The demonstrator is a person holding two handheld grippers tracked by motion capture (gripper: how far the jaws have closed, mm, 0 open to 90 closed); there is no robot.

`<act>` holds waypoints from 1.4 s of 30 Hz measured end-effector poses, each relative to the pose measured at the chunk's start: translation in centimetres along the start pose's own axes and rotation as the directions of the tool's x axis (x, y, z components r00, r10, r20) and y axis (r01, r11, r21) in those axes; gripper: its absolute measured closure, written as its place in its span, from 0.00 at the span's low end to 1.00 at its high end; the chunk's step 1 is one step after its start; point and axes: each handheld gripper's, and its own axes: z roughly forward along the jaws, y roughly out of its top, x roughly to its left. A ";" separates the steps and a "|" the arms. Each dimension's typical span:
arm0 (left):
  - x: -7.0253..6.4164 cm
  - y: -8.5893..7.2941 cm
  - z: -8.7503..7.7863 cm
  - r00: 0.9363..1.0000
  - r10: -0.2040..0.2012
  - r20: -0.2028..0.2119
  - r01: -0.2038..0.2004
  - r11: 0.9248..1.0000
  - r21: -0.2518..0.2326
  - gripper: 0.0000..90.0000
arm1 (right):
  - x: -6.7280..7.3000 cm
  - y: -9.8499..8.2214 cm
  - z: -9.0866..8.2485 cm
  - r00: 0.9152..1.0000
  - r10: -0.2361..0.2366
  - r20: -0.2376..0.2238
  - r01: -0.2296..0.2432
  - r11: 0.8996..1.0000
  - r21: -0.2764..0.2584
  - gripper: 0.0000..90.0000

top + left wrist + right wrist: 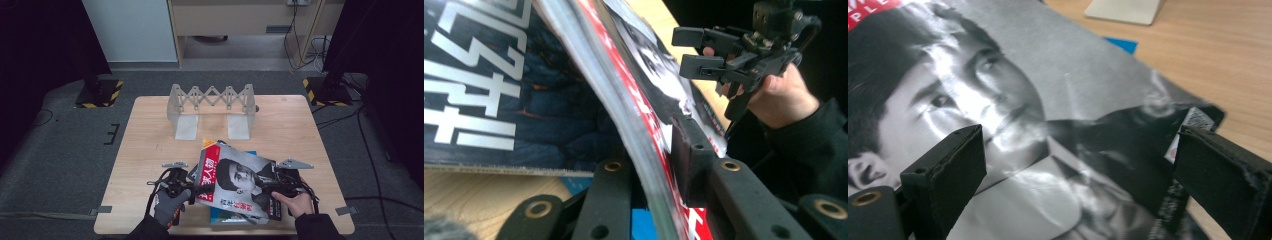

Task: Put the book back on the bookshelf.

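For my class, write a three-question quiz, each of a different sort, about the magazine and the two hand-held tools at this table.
1. True or false: the left tool is shut on the edge of the glossy red-spined magazine with the black-and-white portrait cover.
2. The right tool is: A) clamped on the magazine; B) open over its cover; C) gripping the rack.
3. Fill in: the grey metal expanding bookend rack stands at the table's ____ side.

Key: 1 true; 2 B; 3 far.
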 end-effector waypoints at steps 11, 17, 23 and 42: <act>-0.1 1.6 -1.2 0.998 -0.049 0.039 0.050 0.998 -0.048 0.95 | -2.9 0.2 -1.4 0.988 0.075 0.137 -0.070 0.997 -0.044 0.08; -0.5 2.9 -2.1 0.996 -0.054 0.064 0.059 0.995 -0.085 0.96 | -4.5 0.1 -2.0 0.977 0.089 0.194 -0.079 0.995 -0.054 0.07; -1.3 3.9 -1.8 0.993 -0.048 0.103 0.057 0.994 -0.090 0.96 | -6.0 -0.1 -2.6 0.965 0.103 0.243 -0.091 0.994 -0.059 0.07; -4.5 6.7 -1.0 0.984 -0.004 0.178 0.031 0.989 -0.147 0.96 | -8.8 -1.1 -3.0 0.916 0.126 0.380 -0.131 0.991 -0.012 0.08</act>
